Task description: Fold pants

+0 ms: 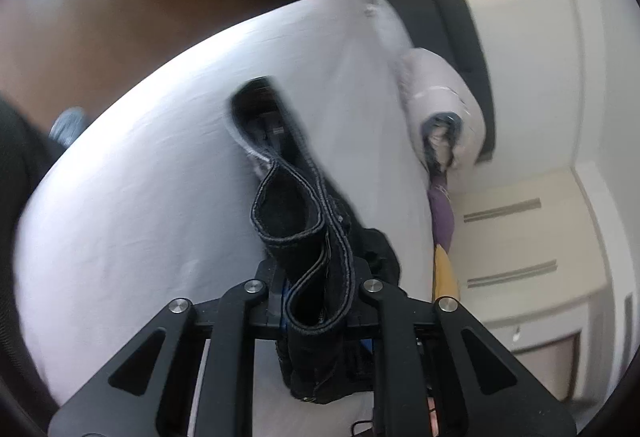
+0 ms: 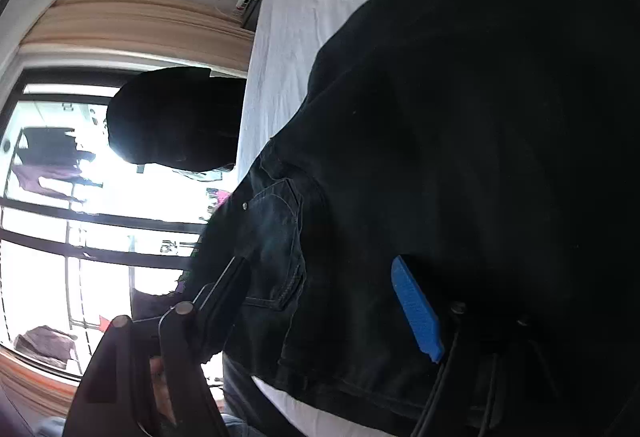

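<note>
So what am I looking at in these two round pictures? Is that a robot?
No robot: a person holds a two-finger gripper in each hand, with a wide-angle camera on each looking along its fingers. The left camera shows the left gripper pinched shut on the hems of dark pants, above a bed with a white sheet. The right camera shows the right gripper with its jaws spread wide over the same pants near a pocket, one blue pad visible. It is not gripping.
</note>
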`<state>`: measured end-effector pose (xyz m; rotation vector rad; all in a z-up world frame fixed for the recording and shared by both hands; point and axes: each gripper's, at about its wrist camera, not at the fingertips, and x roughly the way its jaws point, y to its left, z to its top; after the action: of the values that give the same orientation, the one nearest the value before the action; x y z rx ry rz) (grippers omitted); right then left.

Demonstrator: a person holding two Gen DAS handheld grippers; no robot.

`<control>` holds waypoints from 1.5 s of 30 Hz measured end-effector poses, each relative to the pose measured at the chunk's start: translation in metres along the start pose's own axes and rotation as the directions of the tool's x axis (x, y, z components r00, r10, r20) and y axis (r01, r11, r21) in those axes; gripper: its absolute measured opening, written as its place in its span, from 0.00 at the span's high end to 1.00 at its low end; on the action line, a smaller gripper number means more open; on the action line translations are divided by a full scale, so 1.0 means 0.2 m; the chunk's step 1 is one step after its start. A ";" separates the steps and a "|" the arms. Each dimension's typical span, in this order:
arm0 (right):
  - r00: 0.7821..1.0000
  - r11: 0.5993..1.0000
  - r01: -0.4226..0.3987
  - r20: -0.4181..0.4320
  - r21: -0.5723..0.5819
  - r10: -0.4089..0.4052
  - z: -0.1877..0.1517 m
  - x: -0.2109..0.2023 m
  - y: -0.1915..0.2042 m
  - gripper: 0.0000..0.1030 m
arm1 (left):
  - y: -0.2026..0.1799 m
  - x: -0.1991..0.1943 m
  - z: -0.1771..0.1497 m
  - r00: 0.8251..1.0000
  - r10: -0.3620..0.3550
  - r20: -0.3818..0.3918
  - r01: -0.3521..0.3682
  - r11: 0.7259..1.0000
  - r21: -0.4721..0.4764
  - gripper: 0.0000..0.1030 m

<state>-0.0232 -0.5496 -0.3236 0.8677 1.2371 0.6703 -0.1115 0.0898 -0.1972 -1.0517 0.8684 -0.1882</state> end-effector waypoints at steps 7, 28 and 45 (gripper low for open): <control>0.996 0.997 -0.063 0.063 0.038 0.061 0.11 -0.24 0.09 0.21 | -0.68 0.21 -0.18 0.998 -0.054 -0.040 0.065 0.925 0.374 0.86; 0.997 0.990 -0.004 -0.072 -0.142 -0.006 0.27 -0.41 0.25 0.19 | -1.06 0.82 -1.23 0.982 0.166 -0.095 0.016 0.425 0.905 0.86; 0.976 0.957 0.207 -0.017 -0.204 -0.215 0.31 -0.57 -0.15 0.82 | -1.20 1.32 -1.71 0.956 0.255 -0.143 0.075 0.261 0.963 0.86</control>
<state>0.0111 -0.6718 -0.2835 0.5478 1.2520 0.6290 -0.1156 -0.4048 -0.2132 0.2588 0.8309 -0.6999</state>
